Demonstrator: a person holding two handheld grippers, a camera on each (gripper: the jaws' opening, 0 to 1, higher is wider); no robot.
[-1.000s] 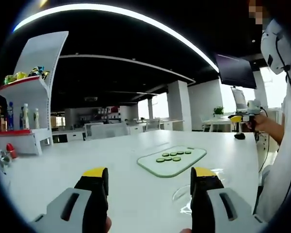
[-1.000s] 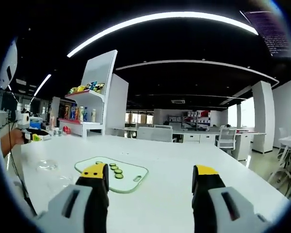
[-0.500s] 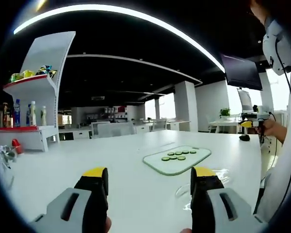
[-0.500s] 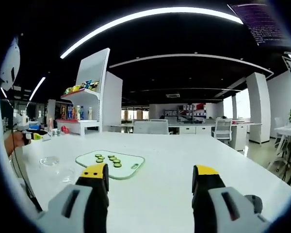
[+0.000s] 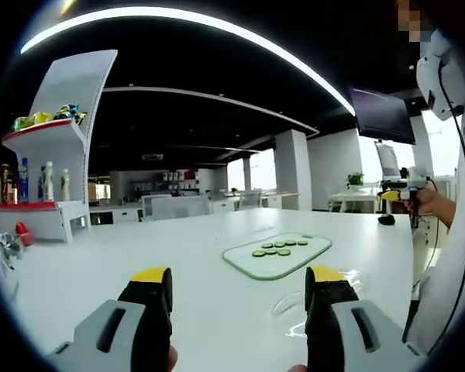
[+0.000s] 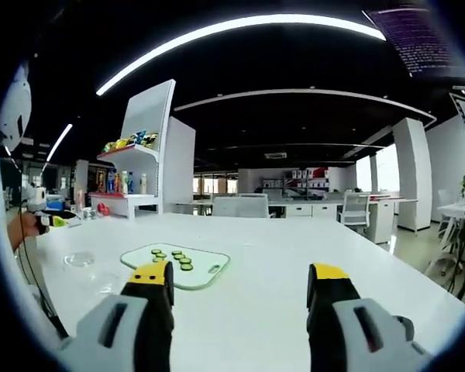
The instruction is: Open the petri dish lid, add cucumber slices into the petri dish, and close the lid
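both your grippers hover spread and empty over the white table (image 6: 279, 256)
cucumber slices (image 6: 171, 257) lie on the glass cutting board (image 6: 209, 273) — the clear petri dish (image 6: 79, 259) sits just beside it, lid on.

your left gripper (image 5: 239, 283) and right gripper (image 6: 239, 279) grasp nothing.

Smooth glossy white table (image 6: 279, 256), translucent pale-green cutting board (image 6: 209, 273) of frosted glass or plastic look, clear glassy petri dish (image 6: 79, 259) at the left, matt grey plastic left gripper (image 5: 238, 288) with black jaws and yellow tips, glossy white shelf unit (image 6: 167, 155)
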